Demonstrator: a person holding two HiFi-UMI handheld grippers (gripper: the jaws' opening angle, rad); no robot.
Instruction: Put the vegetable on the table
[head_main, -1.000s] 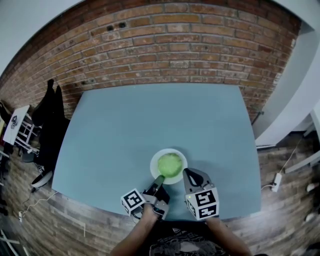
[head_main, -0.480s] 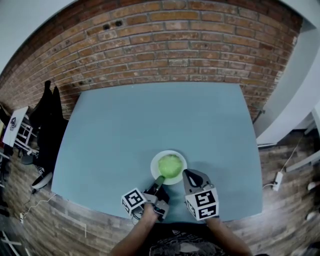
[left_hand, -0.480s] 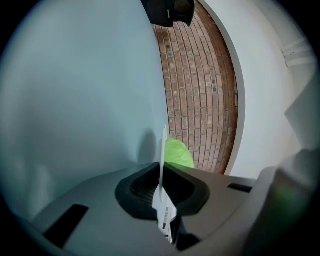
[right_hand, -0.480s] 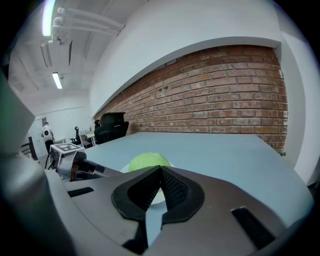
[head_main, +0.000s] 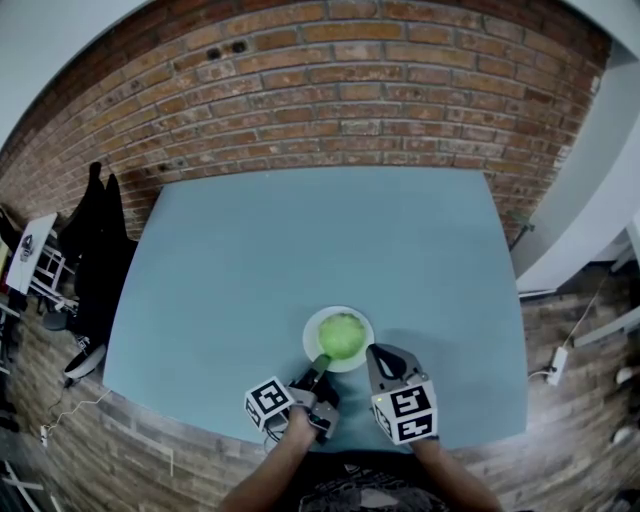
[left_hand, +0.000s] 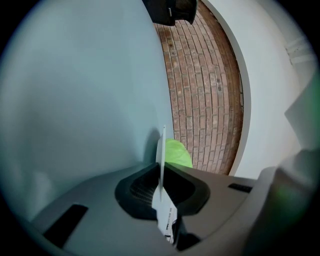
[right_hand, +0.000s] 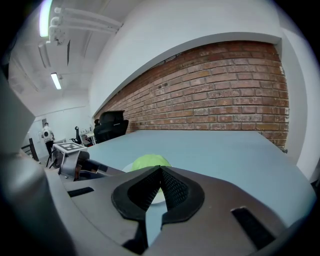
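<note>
I see L claw (head_main: 320, 363) on the plate (head_main: 311, 341) rim, pads touching it, jaws just been opening. Green veg (head_main: 342, 334) sits on plate, on blue table (head_main: 300, 230) nr front edge. R claw (head_main: 379, 353) jaws together, empty, just beside plate.

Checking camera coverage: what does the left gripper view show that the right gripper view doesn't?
Only the left gripper view: the rim of the plate edge-on between the jaws of the left gripper, which have just been opening. Only the right gripper view: the left gripper's marker cube, a black chair, a ceiling light, and the right gripper, jaws together with nothing between them. Both: the green vegetable, the blue table, the brick wall.
</note>
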